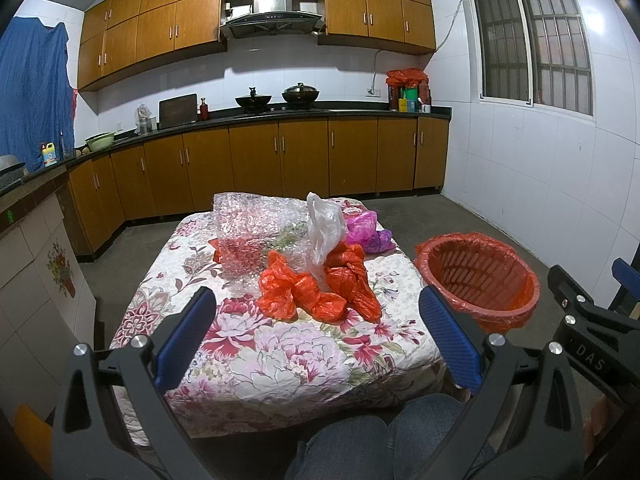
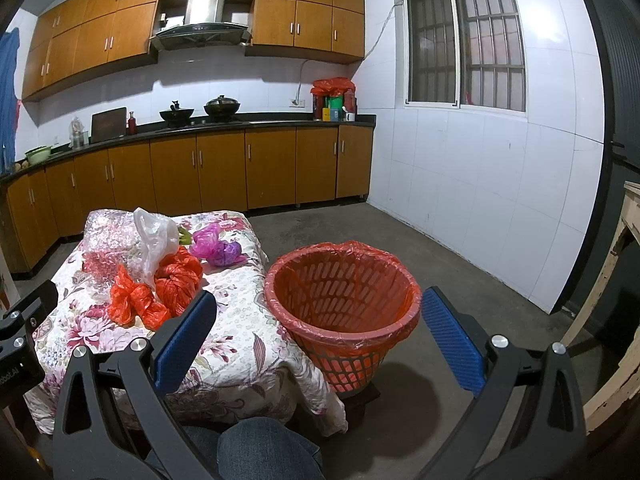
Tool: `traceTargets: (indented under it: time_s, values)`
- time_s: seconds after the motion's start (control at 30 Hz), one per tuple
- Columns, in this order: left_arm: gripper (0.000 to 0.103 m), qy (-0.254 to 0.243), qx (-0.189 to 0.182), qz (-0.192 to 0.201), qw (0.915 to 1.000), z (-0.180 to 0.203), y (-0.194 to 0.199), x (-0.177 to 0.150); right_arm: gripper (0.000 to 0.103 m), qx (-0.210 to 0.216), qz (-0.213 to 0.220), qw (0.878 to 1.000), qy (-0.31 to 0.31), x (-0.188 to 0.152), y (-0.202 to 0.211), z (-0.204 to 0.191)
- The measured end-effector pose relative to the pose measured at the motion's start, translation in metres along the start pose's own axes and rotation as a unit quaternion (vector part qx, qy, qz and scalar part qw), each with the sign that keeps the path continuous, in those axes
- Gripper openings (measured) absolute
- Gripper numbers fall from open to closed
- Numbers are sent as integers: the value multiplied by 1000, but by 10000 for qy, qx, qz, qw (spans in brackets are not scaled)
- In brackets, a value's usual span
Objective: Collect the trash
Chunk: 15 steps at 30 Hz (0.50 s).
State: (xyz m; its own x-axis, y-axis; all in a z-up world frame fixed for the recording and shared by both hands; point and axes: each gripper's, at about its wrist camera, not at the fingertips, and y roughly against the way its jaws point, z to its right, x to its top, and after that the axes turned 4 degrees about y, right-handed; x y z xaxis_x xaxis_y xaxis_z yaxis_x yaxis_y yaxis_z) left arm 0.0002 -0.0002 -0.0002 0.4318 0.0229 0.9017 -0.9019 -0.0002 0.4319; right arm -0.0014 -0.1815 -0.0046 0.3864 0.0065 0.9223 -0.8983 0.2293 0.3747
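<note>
Crumpled orange plastic bags (image 1: 316, 286) (image 2: 156, 288) lie mid-table on a floral cloth (image 1: 280, 352) (image 2: 240, 320). Behind them are bubble wrap (image 1: 248, 232) (image 2: 104, 236), a clear white bag (image 1: 326, 228) (image 2: 154, 240) and a purple-pink bag (image 1: 368, 230) (image 2: 216, 246). An orange lattice bin (image 1: 480, 280) (image 2: 344, 304) with an orange liner stands on the floor right of the table. My left gripper (image 1: 316, 344) is open above the table's near part, short of the bags. Held wide open, my right gripper (image 2: 320, 340) frames the bin's near rim. Both hold nothing.
Wooden cabinets and a dark counter (image 1: 280, 114) with woks run along the far wall. A white tiled wall with a barred window (image 2: 464, 44) is on the right. A pale wooden frame (image 2: 616, 280) stands at far right. The person's jeans-clad knees (image 1: 380, 440) are under the table edge.
</note>
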Motion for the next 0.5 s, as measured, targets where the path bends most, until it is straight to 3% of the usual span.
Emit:
traceTargets:
  time_s: [0.5]
  values:
    - [99,6,2,-1,10000,0,0,0,101,0,-3,10000,-11,-1,0,1]
